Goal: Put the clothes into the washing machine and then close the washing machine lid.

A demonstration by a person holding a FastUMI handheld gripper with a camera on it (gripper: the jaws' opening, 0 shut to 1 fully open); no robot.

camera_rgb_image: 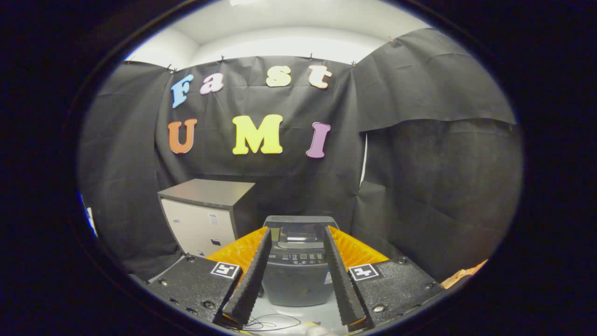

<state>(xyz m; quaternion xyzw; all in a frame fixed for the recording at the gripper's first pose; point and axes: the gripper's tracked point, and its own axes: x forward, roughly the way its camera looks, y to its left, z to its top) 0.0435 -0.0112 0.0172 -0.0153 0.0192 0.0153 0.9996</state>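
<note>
Gripper low in frame, fingers spread apart, gripping nothing. Dark washing machine at lower centre, framed between fingers, beyond tips; contents not discernible. Grey cabinet left of machine.

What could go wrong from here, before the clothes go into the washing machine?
1. The gripper is open and holds nothing, so the clothes must be picked up first.
2. The lid looks closed; if so, clothes cannot go in until it is lifted.
3. A thin cable lies on the floor below the fingers; it might snag.
</note>
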